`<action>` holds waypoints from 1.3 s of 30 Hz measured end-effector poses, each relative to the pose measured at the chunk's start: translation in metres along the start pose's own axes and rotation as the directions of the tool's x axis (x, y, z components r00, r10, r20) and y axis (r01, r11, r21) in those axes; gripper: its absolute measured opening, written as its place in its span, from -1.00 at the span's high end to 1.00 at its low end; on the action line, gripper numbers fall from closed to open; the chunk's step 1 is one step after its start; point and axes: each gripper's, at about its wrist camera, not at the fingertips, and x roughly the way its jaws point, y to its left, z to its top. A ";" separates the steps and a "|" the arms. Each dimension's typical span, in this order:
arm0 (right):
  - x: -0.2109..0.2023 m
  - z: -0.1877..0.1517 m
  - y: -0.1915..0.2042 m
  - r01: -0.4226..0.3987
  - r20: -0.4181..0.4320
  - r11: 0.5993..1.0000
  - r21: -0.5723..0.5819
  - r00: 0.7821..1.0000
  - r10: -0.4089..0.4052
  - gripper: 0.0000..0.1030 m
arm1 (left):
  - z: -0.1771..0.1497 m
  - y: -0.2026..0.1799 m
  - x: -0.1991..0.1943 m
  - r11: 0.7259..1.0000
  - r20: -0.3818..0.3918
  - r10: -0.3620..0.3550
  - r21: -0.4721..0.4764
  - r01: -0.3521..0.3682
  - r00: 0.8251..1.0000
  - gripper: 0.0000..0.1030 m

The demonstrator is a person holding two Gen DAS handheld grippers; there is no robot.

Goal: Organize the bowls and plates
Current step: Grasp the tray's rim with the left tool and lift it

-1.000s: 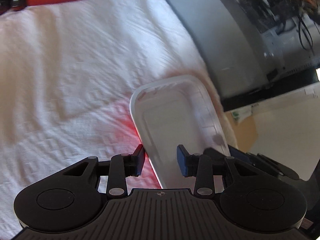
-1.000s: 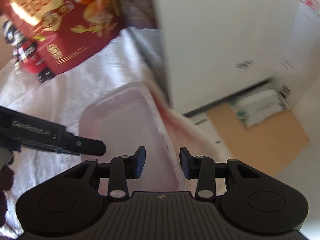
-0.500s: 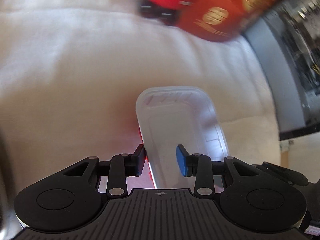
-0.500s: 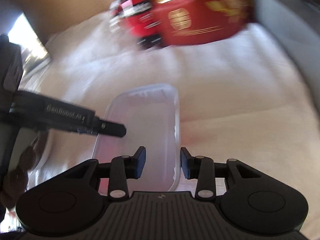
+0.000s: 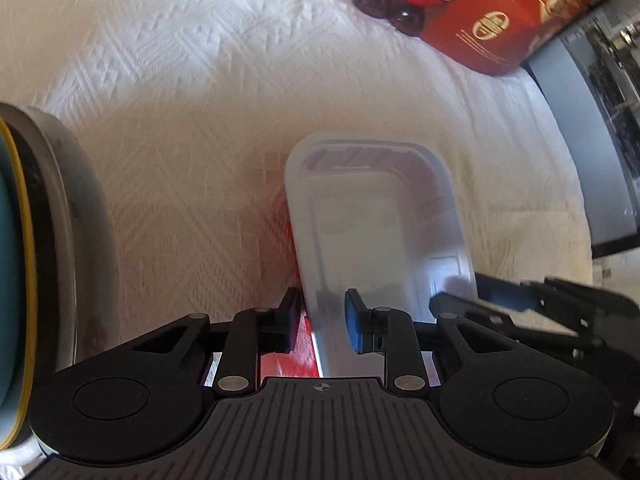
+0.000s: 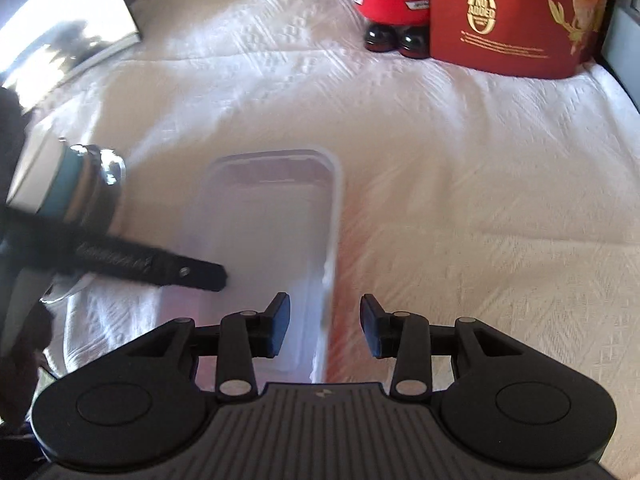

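Observation:
A translucent white rectangular plastic container (image 5: 372,216) is held over the white tablecloth (image 5: 160,80). My left gripper (image 5: 322,322) is shut on its left rim. My right gripper (image 6: 325,326) straddles its right rim (image 6: 332,240) with the jaws apart on either side. The container also shows in the right wrist view (image 6: 272,232). A stack of plates and bowls with teal, yellow and grey rims (image 5: 44,240) stands at the far left; it also shows in the right wrist view (image 6: 76,184).
A red box (image 6: 516,16) and a red toy figure (image 6: 388,0) stand at the table's back. A grey appliance (image 5: 592,128) runs along the right side. A flat board (image 6: 60,24) lies at the back left.
Both grippers have swung left with the container, away from the table's right edge. The dish stack has come into view on the left. The right jaws have spread a little.

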 end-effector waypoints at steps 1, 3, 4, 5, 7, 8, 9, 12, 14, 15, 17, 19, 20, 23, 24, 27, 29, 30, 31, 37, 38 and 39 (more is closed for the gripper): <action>0.002 0.000 0.000 0.005 0.001 1.000 0.002 1.000 -0.005 0.25 | 0.000 -0.001 0.001 1.000 0.002 0.001 0.000 -0.001 1.000 0.47; 0.004 0.001 0.000 -0.009 0.000 1.000 0.019 1.000 0.009 0.26 | 0.000 -0.003 0.002 1.000 0.005 0.003 0.007 -0.003 1.000 0.47; 0.004 0.000 -0.001 -0.028 0.000 0.999 0.032 1.000 0.028 0.28 | -0.002 -0.003 0.001 1.000 0.007 0.006 0.016 -0.006 1.000 0.47; 0.006 0.000 -0.001 -0.046 -0.001 0.998 0.041 0.999 0.046 0.29 | -0.003 -0.003 0.001 1.000 0.009 0.009 0.023 -0.009 1.000 0.47; 0.010 -0.001 0.000 -0.068 -0.008 0.996 0.049 0.998 0.069 0.36 | -0.003 -0.004 0.001 1.000 0.010 0.013 0.023 -0.013 1.000 0.47; 0.012 -0.002 0.001 -0.074 -0.013 0.996 0.051 0.997 0.075 0.39 | -0.003 -0.003 0.001 1.000 0.008 0.013 0.016 -0.013 1.000 0.47; 0.012 -0.004 0.002 -0.074 -0.013 0.996 0.050 0.997 0.075 0.39 | -0.002 -0.002 0.001 1.000 0.007 0.009 0.005 -0.009 1.000 0.47; 0.010 -0.006 0.002 -0.083 -0.012 0.995 0.054 0.996 0.083 0.39 | 0.001 0.003 0.002 1.000 -0.006 -0.009 -0.026 0.009 1.000 0.47; 0.008 -0.009 0.001 -0.098 -0.020 0.993 0.065 0.995 0.099 0.39 | 0.002 0.006 0.001 0.999 -0.022 -0.020 -0.039 0.019 1.000 0.50; 0.006 -0.011 0.001 -0.103 -0.022 0.993 0.059 0.994 0.105 0.39 | 0.002 0.008 0.001 0.999 -0.030 -0.023 -0.046 0.021 0.999 0.52; 0.004 -0.013 0.002 -0.110 -0.025 0.993 0.047 0.994 0.111 0.40 | 0.000 0.011 0.001 0.998 -0.031 -0.024 -0.060 0.022 0.999 0.61; 0.003 -0.014 0.002 -0.113 -0.025 0.993 0.039 0.993 0.114 0.40 | 0.000 0.012 0.001 0.997 -0.030 -0.026 -0.075 0.024 0.999 0.60; 0.003 -0.014 0.001 -0.109 -0.021 0.993 0.038 0.994 0.110 0.40 | 0.001 0.011 0.001 0.997 -0.029 -0.021 -0.076 0.019 0.999 0.60; 0.002 -0.011 -0.004 -0.089 -0.003 0.995 0.045 0.996 0.089 0.40 | 0.002 0.007 0.002 0.998 -0.022 -0.002 -0.066 0.000 1.000 0.60; 0.002 -0.010 -0.006 -0.089 0.001 0.995 0.049 0.996 0.089 0.40 | 0.002 0.005 0.002 0.998 -0.018 0.006 -0.062 -0.007 1.000 0.60; 0.006 -0.008 -0.012 -0.110 -0.005 0.992 0.058 0.994 0.110 0.40 | 0.000 0.004 0.001 0.997 -0.007 0.017 -0.071 -0.018 1.000 0.60; 0.009 -0.008 -0.014 -0.131 -0.014 0.990 0.058 0.991 0.132 0.40 | -0.001 0.006 0.001 0.995 0.000 0.015 -0.094 -0.015 1.000 0.60; 0.010 -0.008 -0.013 -0.144 -0.016 0.988 0.051 0.989 0.145 0.40 | -0.002 0.006 0.000 0.994 0.005 0.015 -0.105 -0.014 1.000 0.60; 0.011 -0.008 -0.013 -0.157 -0.020 0.986 0.046 0.987 0.158 0.40 | -0.003 0.007 0.000 0.994 0.010 0.017 -0.113 -0.015 1.000 0.60; 0.010 -0.005 -0.010 -0.184 -0.026 0.982 0.039 0.982 0.185 0.40 | -0.004 -0.001 -0.011 0.993 0.052 0.037 -0.118 -0.030 0.998 0.60; 0.007 -0.004 -0.011 -0.185 -0.019 0.982 0.048 0.982 0.186 0.40 | -0.002 -0.004 -0.018 0.993 0.072 0.032 -0.112 -0.024 0.997 0.60; 0.002 -0.002 -0.011 -0.186 -0.007 0.981 0.057 0.982 0.187 0.40 | 0.000 -0.007 -0.027 0.995 0.096 0.026 -0.102 -0.016 0.995 0.60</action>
